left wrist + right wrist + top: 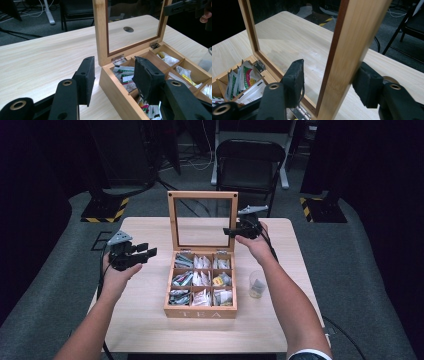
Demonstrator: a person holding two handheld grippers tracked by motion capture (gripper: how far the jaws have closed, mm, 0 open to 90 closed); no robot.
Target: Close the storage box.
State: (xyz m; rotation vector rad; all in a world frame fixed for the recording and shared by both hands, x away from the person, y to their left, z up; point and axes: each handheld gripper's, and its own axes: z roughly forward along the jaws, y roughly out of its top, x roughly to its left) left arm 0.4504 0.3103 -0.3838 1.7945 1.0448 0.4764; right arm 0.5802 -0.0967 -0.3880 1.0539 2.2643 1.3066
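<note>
forearms low in high view; my right gripper [237,232] at upright lid [202,221] of tea box [200,312].
left gripper view: left gripper [113,77] part open, empty.
right gripper view: jaws straddle lid frame [352,50], outer pad touching, inner clear. judge lid handling; next, free it or swing it.

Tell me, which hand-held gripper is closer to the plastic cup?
The right. The right hand-held gripper is at the open lid's right edge, beyond the plastic cup. The left hand-held gripper hovers across the tea box.
</note>
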